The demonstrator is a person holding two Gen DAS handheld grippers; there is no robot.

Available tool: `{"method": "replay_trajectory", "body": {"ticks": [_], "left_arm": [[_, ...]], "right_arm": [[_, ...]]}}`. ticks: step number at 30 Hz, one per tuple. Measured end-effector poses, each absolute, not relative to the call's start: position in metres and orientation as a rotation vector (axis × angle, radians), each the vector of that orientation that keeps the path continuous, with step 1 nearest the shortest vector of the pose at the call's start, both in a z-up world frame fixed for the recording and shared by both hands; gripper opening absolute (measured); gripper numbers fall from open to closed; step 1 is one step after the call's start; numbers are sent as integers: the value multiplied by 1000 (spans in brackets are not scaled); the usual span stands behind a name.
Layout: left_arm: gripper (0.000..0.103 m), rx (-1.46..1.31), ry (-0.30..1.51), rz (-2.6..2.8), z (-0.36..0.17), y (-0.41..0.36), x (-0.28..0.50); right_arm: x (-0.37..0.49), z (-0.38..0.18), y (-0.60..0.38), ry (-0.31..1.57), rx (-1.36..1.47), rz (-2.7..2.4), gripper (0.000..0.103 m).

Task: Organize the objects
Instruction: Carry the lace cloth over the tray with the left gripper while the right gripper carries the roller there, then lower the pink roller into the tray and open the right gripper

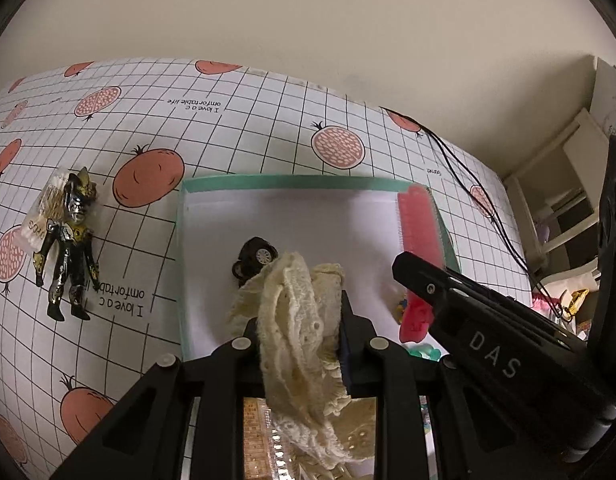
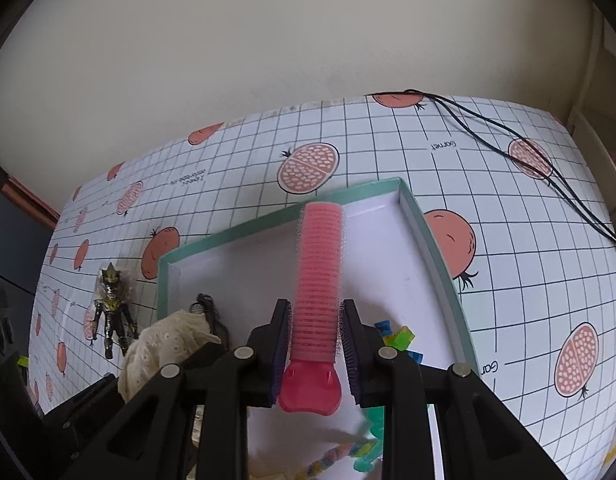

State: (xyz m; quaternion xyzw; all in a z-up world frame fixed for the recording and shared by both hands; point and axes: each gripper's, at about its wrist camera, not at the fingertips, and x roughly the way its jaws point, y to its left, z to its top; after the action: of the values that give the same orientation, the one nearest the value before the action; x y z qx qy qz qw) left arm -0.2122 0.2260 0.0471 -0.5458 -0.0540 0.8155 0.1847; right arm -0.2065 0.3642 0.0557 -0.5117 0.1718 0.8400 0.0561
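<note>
- Left wrist view: a black-and-gold toy figure (image 1: 68, 246) lies on the grid-patterned tablecloth (image 1: 236, 128), well left of the fingers, partly on a clear packet (image 1: 44, 208).
- The left gripper (image 1: 300, 320) is clenched on a cream lace cloth (image 1: 296, 320), which bunches between the two fingers and hangs down behind them.
- Just ahead of the fingertips, a black toy car (image 1: 254, 258) rests on the white floor of the teal-rimmed box (image 1: 268, 182).
- Right of the fingers, the right gripper (image 1: 417, 276) reaches over the box with a pink hair roller (image 1: 417, 220).
- Right wrist view: the figure and cloth sit left of the fingers.
- The right gripper (image 2: 315, 320) grasps the pink hair roller (image 2: 317, 276) near its handle end; the roller points forward over the box (image 2: 435, 248).
- Small coloured plastic pieces (image 2: 399, 336) lie in the box just right of the fingers.
</note>
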Motion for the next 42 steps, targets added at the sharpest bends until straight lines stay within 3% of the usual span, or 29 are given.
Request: {"method": "replay_trajectory", "body": {"ticks": [28,42], "left_arm": [[54,-1539,-193,2261,63,227,-215],[59,-1484,-148,2317,79,226,-216]], "right_arm": [[-202,77,371,560,-1478,2576,29],[-200,91,371,543,-1424,2607,29]]}}
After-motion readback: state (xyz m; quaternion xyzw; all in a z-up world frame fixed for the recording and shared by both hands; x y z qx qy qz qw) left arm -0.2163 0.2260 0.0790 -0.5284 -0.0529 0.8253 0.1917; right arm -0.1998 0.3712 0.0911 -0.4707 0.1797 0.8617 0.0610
